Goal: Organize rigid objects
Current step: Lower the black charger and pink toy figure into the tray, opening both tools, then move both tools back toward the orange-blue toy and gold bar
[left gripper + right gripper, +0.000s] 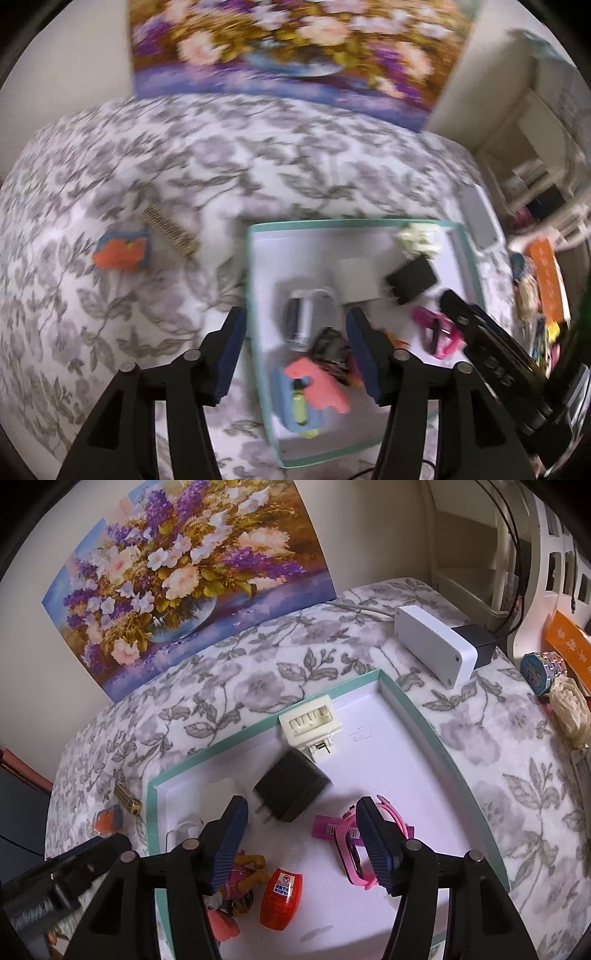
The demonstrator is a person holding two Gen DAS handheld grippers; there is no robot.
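A teal-rimmed white box (255, 280) (406, 701) lies on the floral cloth. It holds a black charger (291, 790) (412, 278), a cream plug block (310, 722), a pink watch (354, 834) (439, 328), a red egg-shaped capsule (280, 899), a toy figure (236, 882) and a pink toy gun (317, 384). My left gripper (295, 354) is open and empty over the box's left part. My right gripper (301, 843) is open and empty over the box. An orange-and-blue block (122, 251) (109, 818) and a brass spring (170, 230) (127, 801) lie on the cloth left of the box.
A flower painting (184, 576) leans on the wall behind. A white device (432, 646) with a black plug stands right of the box. Tape roll (543, 670), orange packet (569, 638) and shelves sit at the far right.
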